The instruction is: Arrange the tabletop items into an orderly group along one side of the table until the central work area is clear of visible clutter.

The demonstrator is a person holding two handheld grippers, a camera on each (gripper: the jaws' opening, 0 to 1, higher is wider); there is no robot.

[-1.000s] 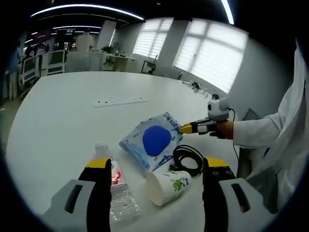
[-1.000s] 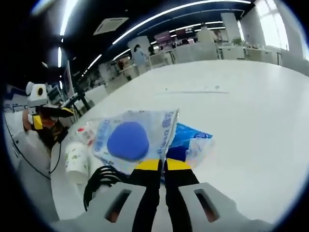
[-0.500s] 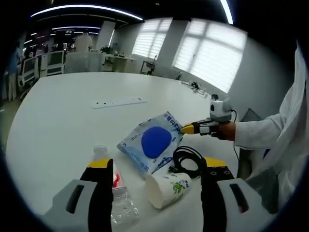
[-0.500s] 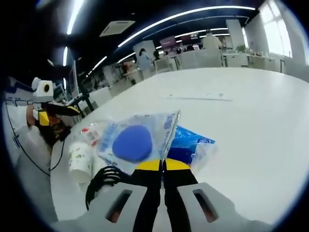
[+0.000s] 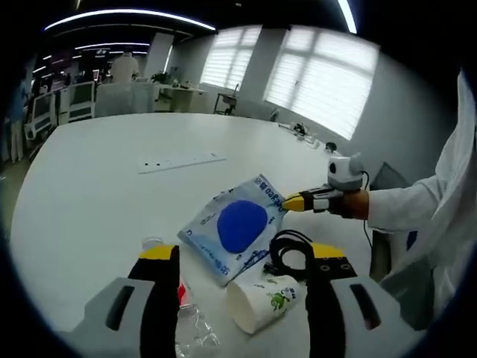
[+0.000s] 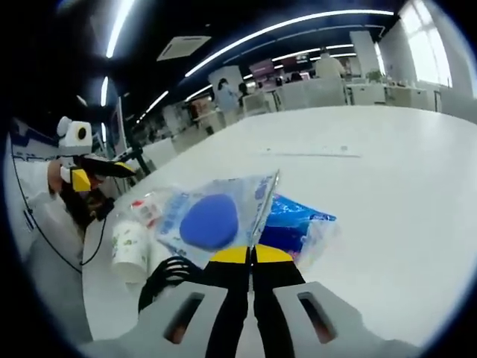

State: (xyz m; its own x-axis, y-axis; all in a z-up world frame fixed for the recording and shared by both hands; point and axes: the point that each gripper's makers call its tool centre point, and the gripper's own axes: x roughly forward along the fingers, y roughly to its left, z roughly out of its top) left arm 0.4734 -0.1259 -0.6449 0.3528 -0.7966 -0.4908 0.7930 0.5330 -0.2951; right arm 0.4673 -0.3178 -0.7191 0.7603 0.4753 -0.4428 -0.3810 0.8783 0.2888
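A clear plastic bag with a round blue pad inside (image 5: 238,224) lies on the white table (image 5: 89,194). My right gripper (image 5: 289,201) comes in from the right and is shut on the bag's near corner. In the right gripper view its jaws (image 6: 252,255) pinch the bag (image 6: 212,220), whose edge stands up above a blue packet (image 6: 294,224). My left gripper (image 5: 242,257) hangs open above a tipped paper cup (image 5: 261,304), a clear bottle with a red label (image 5: 186,313) and a coiled black cable (image 5: 291,250), touching none of them.
A white power strip (image 5: 182,159) lies farther out on the table. The cup (image 6: 130,250), bottle (image 6: 149,210) and cable (image 6: 168,272) sit left of the bag near the table edge. A person's white sleeve (image 5: 417,216) reaches in from the right.
The left gripper's camera has drawn back and up a little, so the cup and bottle sit lower in its view. The right gripper keeps its pinch on the bag.
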